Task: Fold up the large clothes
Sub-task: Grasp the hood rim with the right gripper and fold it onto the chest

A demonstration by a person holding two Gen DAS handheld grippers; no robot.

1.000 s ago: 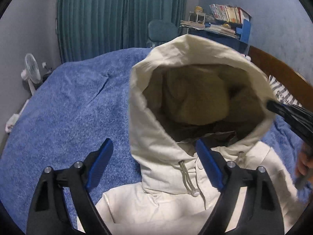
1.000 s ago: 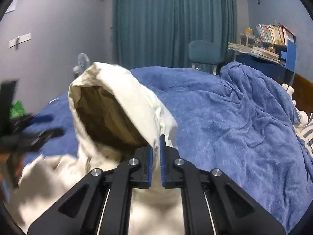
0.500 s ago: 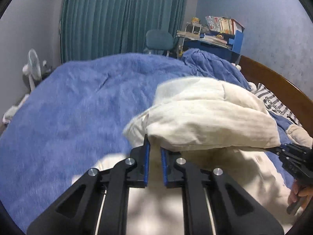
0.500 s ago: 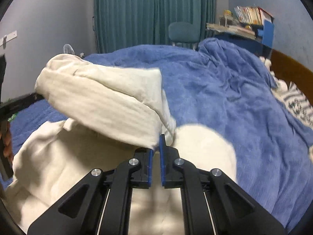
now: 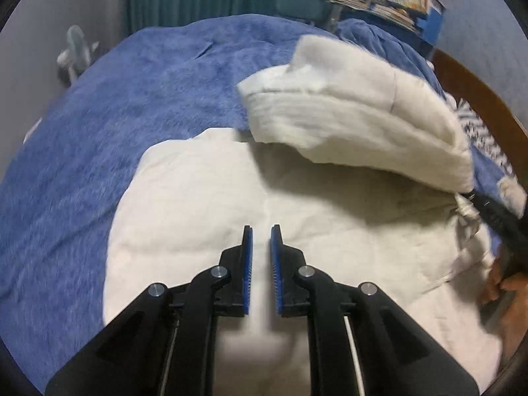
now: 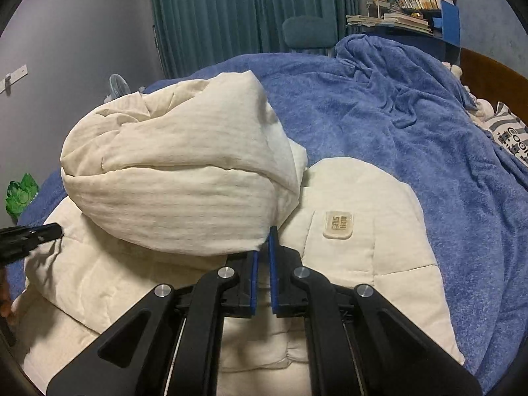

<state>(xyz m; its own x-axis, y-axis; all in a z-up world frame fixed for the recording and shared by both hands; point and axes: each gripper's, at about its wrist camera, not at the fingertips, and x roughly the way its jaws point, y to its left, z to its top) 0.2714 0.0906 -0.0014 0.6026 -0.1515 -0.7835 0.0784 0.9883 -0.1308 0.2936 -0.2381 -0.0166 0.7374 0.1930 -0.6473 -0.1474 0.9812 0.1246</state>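
Observation:
A cream hooded jacket [image 5: 250, 204] lies on the blue blanket, its body spread flat. Its puffy hood [image 5: 356, 112] is folded down over the body. My left gripper [image 5: 261, 234] hovers over the jacket body with its jaws a narrow gap apart and nothing between them. My right gripper [image 6: 263, 241] is shut on the hood's edge [image 6: 184, 191] and holds it over the jacket [image 6: 356, 247]. The right gripper also shows at the right of the left wrist view [image 5: 495, 211], at the hood's corner. The left gripper shows at the left edge of the right wrist view [image 6: 29, 234].
The blue blanket [image 6: 396, 125] covers the bed, bunched up at the far right. A wooden headboard [image 5: 481, 99] and a striped pillow [image 6: 508, 132] are on the right. A fan [image 5: 76, 52], chair [image 6: 307, 33], book shelf [image 6: 419, 3] and teal curtains stand beyond.
The hood went from upright to folded down over the jacket body. My left gripper closed on the hood, then let go and now hangs empty over the body. My right gripper kept its hold.

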